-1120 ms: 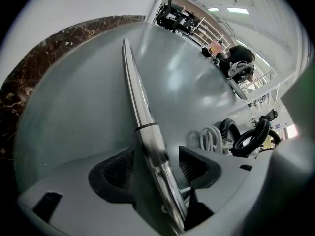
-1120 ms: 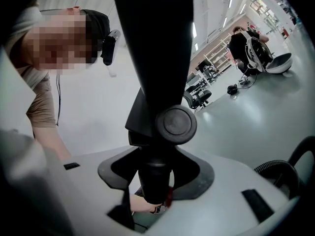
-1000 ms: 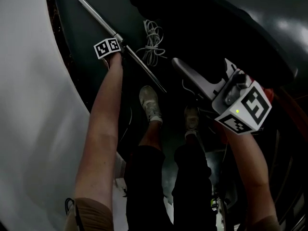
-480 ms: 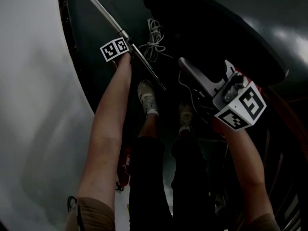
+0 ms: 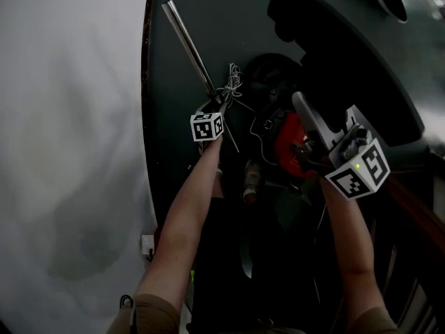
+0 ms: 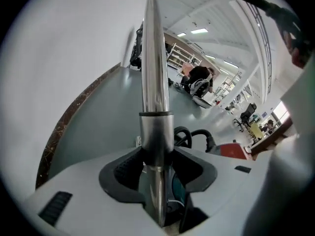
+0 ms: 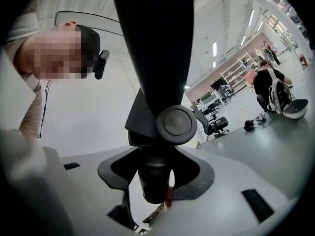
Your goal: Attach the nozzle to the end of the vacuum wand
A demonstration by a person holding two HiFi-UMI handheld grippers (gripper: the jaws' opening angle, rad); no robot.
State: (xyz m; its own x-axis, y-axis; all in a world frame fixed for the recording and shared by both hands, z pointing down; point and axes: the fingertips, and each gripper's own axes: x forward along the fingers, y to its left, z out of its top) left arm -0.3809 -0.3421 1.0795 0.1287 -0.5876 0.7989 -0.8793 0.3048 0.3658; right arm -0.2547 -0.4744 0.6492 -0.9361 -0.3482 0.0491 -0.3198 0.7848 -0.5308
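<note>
Higher wand in just-tightened left gripper

1. Long polished metal vacuum wand: mirror silver.
2. Flat plastic nozzle: matt black.
3. Vacuum body: red.
4. My left cube and right cube: black squares on white.
5. Floor: dark grey-green.

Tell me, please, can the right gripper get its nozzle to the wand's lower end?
Probably yes: the right gripper, shut on the nozzle, has only open air between it and the wand; a loose cord lies nearby.
</note>
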